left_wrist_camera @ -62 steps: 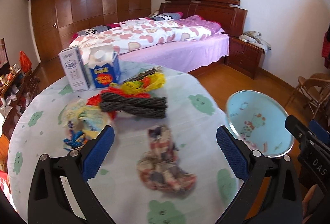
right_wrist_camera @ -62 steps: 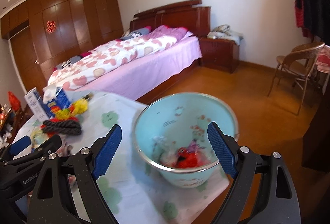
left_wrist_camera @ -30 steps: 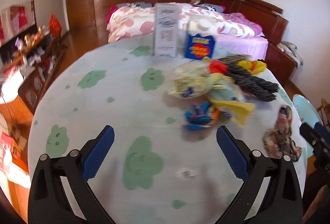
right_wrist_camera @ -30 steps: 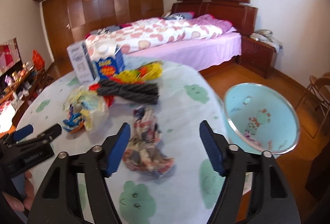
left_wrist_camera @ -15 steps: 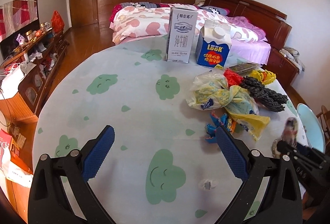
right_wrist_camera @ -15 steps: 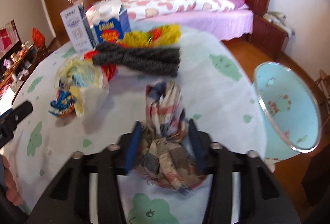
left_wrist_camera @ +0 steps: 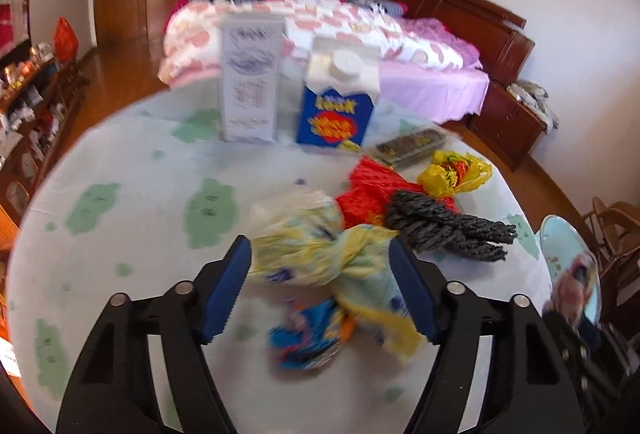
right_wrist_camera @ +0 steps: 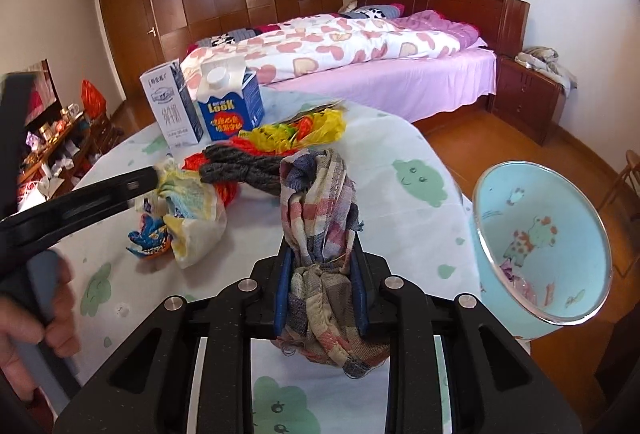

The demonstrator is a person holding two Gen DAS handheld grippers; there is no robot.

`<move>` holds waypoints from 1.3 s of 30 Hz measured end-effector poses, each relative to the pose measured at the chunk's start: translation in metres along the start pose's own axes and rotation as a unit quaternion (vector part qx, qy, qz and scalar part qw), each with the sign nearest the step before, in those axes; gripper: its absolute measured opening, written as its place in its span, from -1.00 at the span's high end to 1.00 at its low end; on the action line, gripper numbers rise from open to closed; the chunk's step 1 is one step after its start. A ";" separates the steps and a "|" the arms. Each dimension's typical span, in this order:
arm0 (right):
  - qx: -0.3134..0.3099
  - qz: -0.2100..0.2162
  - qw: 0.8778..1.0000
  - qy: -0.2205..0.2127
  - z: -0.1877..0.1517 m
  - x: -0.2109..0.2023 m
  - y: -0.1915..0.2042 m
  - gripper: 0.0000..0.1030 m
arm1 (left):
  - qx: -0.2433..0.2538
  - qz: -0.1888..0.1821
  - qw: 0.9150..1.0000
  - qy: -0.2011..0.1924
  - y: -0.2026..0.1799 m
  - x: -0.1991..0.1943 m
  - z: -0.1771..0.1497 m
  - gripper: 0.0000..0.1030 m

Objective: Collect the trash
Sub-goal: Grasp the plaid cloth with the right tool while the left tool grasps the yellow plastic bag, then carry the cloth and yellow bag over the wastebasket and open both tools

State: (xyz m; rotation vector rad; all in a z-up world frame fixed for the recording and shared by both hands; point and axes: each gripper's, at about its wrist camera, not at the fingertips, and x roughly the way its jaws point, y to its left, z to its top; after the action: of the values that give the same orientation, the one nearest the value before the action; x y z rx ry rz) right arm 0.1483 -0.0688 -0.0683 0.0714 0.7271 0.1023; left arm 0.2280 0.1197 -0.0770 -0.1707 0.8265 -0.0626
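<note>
- Since half a second ago, the right gripper (right_wrist_camera: 322,288) is carrying the plaid rag (right_wrist_camera: 320,234) up off the worktop (right_wrist_camera: 400,154), and the left gripper (left_wrist_camera: 320,290) is pushing in from the near left edge toward the trash pile.
- Right jaws are squeezing together on the rag's middle; its knotted ends are sticking out above and below the blue pads (right_wrist_camera: 283,290).
- Left jaws are standing apart, straddling the crumpled yellow-and-pale plastic bag (left_wrist_camera: 320,258); the pads are not yet pressing on it, though motion blur is making that hard to confirm.
- Hanging off the worktop's right edge, the pale blue bin (right_wrist_camera: 544,246) is tilting its mouth toward the rag; a few scraps are already lying at its bottom.
- Judging progress: the task is looking partly done, with some trash binned and the rag in transit.
- Waiting on the worktop are the blue snack wrapper (left_wrist_camera: 308,334) just below the plastic bag, the dark grey twisted rope (left_wrist_camera: 448,230), the red bag (left_wrist_camera: 372,190), the yellow bag (left_wrist_camera: 456,172) and a flat dark packet (left_wrist_camera: 412,146) toward the far right edge.
- Standing upright near the far edge are a white carton (left_wrist_camera: 250,78) and a blue milk carton (left_wrist_camera: 340,102); whether they count as trash is not clear.
</note>
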 end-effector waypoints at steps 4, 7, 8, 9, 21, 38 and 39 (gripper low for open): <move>0.013 0.001 1.000 0.006 0.000 -0.002 -0.012 0.48 | -0.004 0.000 1.000 0.026 -0.007 0.022 -0.002 -0.20; 0.019 0.000 1.000 0.005 -0.001 -0.005 -0.017 0.48 | 0.015 0.013 1.000 0.015 -0.014 0.023 -0.004 -0.09; 0.022 0.000 1.000 0.003 0.000 -0.006 -0.019 0.48 | 0.015 0.012 1.000 0.011 -0.014 0.021 -0.004 -0.06; 0.023 0.001 1.000 0.002 -0.001 -0.007 -0.019 0.48 | 0.013 0.010 1.000 0.007 -0.013 0.019 -0.004 0.04; 0.035 0.011 0.998 -0.048 -0.001 -0.042 -0.027 0.48 | -0.005 0.010 0.996 -0.091 -0.004 -0.069 -0.005 0.08; 0.011 0.017 0.996 -0.091 -0.011 -0.085 -0.025 0.48 | 0.064 0.015 0.988 -0.137 -0.051 -0.137 -0.047 0.07; 0.013 0.015 0.995 -0.093 -0.011 -0.087 -0.027 0.48 | 0.069 0.017 0.988 -0.138 -0.055 -0.139 -0.049 0.07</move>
State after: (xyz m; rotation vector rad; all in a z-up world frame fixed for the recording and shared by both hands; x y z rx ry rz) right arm 0.0776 -0.1058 -0.0219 0.1148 0.5420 0.1137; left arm 0.0982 0.0763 0.0011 -0.0331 0.5460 -0.0620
